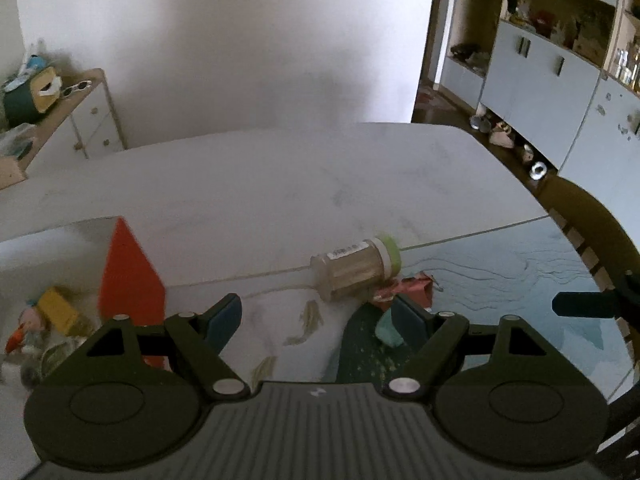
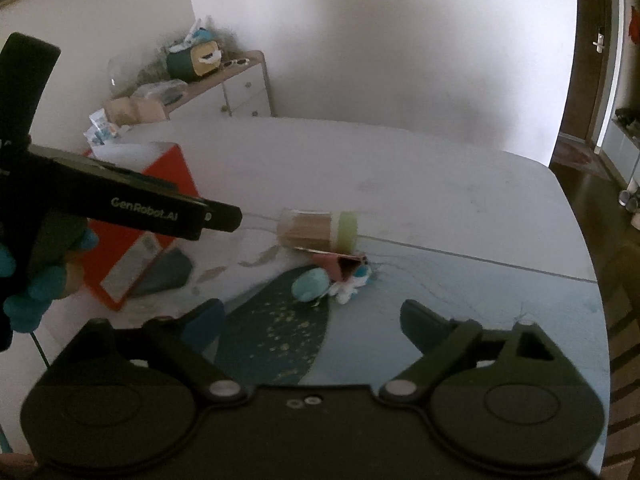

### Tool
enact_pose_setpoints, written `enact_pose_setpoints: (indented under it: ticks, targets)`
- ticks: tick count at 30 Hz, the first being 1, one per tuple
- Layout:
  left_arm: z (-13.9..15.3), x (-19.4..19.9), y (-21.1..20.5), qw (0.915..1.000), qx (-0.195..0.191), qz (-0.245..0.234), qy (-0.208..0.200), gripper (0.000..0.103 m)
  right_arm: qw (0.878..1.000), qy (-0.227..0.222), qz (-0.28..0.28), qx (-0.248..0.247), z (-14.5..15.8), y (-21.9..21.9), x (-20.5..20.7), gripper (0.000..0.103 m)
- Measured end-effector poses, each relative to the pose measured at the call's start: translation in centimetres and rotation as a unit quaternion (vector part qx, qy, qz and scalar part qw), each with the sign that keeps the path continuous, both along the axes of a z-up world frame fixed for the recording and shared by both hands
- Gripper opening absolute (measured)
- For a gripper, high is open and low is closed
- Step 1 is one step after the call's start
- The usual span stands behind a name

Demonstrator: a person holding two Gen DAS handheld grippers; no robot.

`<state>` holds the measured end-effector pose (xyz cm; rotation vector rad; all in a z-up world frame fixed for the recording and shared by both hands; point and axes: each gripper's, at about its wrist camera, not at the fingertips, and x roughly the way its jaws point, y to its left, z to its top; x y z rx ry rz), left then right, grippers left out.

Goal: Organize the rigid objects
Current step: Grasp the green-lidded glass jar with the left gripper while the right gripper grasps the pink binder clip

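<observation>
Two grippers: left gripper (image 1: 316, 316) and right gripper (image 2: 312, 320) both spread wide, empty.
jar: clear jar (image 1: 354, 266) on its side, mid table (image 1: 280, 176), green lid toward right edge.
axis: crosswise to both.
nearer: cannot tell.

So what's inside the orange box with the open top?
In the left wrist view the orange box holds a yellow block and a small toy figure. The box wall hides whatever lies deeper inside.

Clear green-capped jar (image 1: 354, 268) on side, table centre.
</observation>
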<state>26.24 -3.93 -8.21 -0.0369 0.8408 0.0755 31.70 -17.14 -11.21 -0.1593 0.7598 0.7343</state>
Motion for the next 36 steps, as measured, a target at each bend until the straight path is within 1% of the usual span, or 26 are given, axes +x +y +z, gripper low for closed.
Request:
enact_pose_setpoints:
  ticks: [2, 6, 9, 13, 15, 18, 19, 21, 22, 23, 25, 27, 28, 33, 34, 35, 36]
  targets:
    - [-0.7, 1.3, -0.1, 0.9999, 0.004, -0.015, 0.007, 0.082, 1.0, 0.003, 0.005, -0.006, -0.5, 0.4, 1.1, 0.089]
    - [-2.3, 3.8, 0.0, 0.9987, 0.014, -0.044, 0.022, 0.082, 1.0, 0.008, 0.012, -0.011, -1.4, 1.0, 2.9, 0.088]
    - [-3.3, 5.6, 0.2, 0.9966, 0.016, -0.073, 0.035, 0.082, 1.0, 0.012, 0.017, -0.022, -2.3, 1.8, 4.1, 0.083]
    - [-4.6, 7.5, 0.4, 0.9916, 0.03, -0.113, 0.056, 0.082, 0.999, 0.015, 0.038, -0.036, -3.3, 2.9, 5.3, 0.079]
    - [-5.0, 8.3, 0.2, 0.9876, 0.028, -0.14, 0.066, 0.082, 0.997, 0.012, 0.053, -0.048, -3.8, 3.4, 5.8, 0.079]
    - [-5.8, 9.2, 0.0, 0.9819, 0.038, -0.169, 0.075, 0.082, 0.997, 0.011, 0.058, -0.057, -4.5, 3.9, 6.9, 0.076]
    - [-6.0, 9.5, -0.1, 0.9811, 0.041, -0.173, 0.076, 0.082, 0.997, 0.014, 0.056, -0.056, -4.7, 4.1, 7.4, 0.075]
    - [-6.4, 10.2, 0.1, 0.98, 0.034, -0.18, 0.079, 0.082, 0.997, 0.026, 0.052, -0.046, -5.1, 4.2, 8.2, 0.074]
    - [-6.5, 10.4, 0.1, 0.9798, 0.029, -0.181, 0.08, 0.082, 0.997, 0.031, 0.052, -0.041, -5.2, 4.3, 8.6, 0.072]
    - [-6.6, 10.7, 0.2, 0.9797, 0.022, -0.182, 0.081, 0.082, 0.997, 0.032, 0.056, -0.04, -5.3, 4.4, 8.8, 0.068]
    - [-6.9, 11.0, 0.4, 0.9796, 0.014, -0.184, 0.08, 0.082, 0.997, 0.029, 0.061, -0.045, -5.6, 4.6, 9.0, 0.065]
    - [-7.2, 11.3, 0.5, 0.9797, 0.005, -0.184, 0.079, 0.082, 0.997, 0.037, 0.065, -0.035, -5.8, 4.6, 9.2, 0.063]
    - [-7.3, 11.5, 0.5, 0.9796, 0.001, -0.184, 0.08, 0.082, 0.996, 0.04, 0.068, -0.031, -5.8, 4.5, 9.3, 0.06]
    - [-7.6, 11.6, 0.7, 0.9786, -0.011, -0.19, 0.08, 0.081, 0.996, 0.032, 0.073, -0.031, -6.0, 4.4, 9.0, 0.059]
    - [-7.6, 11.6, 0.7, 0.9788, -0.012, -0.189, 0.077, 0.079, 0.996, 0.032, 0.073, -0.03, -6.0, 4.2, 9.0, 0.057]
    - [-7.5, 11.5, 0.8, 0.9787, -0.017, -0.191, 0.075, 0.072, 0.996, 0.029, 0.073, -0.031, -6.0, 4.1, 8.9, 0.055]
    - [-7.5, 11.5, 0.8, 0.9783, -0.021, -0.192, 0.075, 0.07, 0.997, 0.027, 0.072, -0.03, -6.0, 4.1, 8.8, 0.053]
